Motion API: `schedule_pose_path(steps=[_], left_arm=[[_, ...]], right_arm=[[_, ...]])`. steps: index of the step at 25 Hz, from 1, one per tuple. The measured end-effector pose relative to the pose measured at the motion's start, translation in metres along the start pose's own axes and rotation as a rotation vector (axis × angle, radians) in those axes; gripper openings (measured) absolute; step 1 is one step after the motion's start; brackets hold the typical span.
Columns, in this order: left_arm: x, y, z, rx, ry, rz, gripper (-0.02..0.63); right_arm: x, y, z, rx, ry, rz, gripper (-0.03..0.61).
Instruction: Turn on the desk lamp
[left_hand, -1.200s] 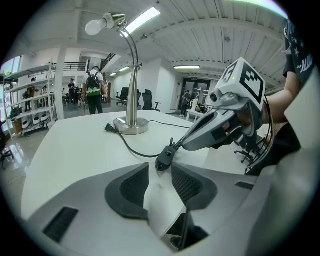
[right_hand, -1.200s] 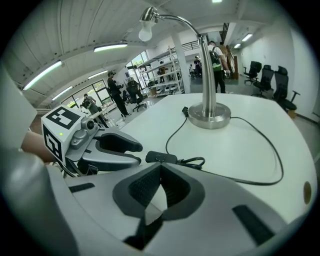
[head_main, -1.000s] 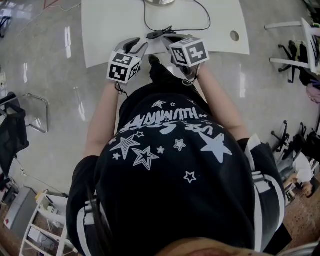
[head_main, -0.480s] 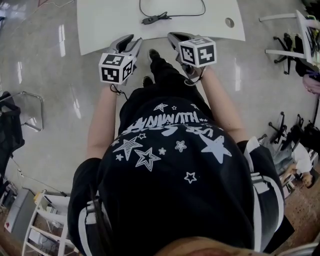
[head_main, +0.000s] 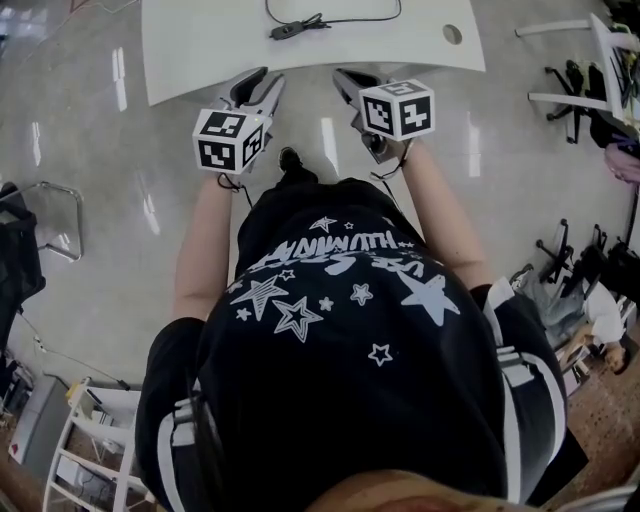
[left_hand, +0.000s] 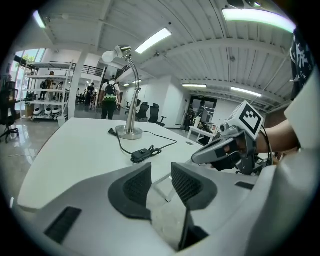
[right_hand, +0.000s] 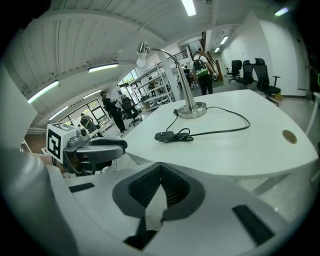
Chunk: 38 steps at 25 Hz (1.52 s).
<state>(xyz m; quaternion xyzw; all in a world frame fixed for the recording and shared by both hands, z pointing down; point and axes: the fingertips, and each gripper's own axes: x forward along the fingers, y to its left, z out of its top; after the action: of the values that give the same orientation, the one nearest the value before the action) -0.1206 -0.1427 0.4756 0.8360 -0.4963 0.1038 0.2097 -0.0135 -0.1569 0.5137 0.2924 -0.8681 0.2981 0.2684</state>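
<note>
Though off-frame overhead, desk lamp (left_hand: 132, 100) upright.

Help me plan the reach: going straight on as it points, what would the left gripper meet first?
Probably the near edge of the white table, short of the cord switch; depth is unclear.

The table (head_main: 200, 50) is white, the lamp (left_hand: 129, 133) silver, the shirt (head_main: 350, 330) black with white stars.
</note>
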Motion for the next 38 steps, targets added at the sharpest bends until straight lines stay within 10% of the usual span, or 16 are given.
schedule_pose_path(steps=[23, 38], left_arm=[[-0.038, -0.160, -0.010, 0.057, -0.085, 0.060, 0.132], [-0.074, -0.223, -0.029, 0.071, -0.127, 0.124, 0.010]], right_arm=[[-0.128, 0.000, -0.083, -0.049, -0.090, 0.112, 0.005], [-0.187, 0.036, -0.114, -0.178, -0.147, 0.158, 0.005]])
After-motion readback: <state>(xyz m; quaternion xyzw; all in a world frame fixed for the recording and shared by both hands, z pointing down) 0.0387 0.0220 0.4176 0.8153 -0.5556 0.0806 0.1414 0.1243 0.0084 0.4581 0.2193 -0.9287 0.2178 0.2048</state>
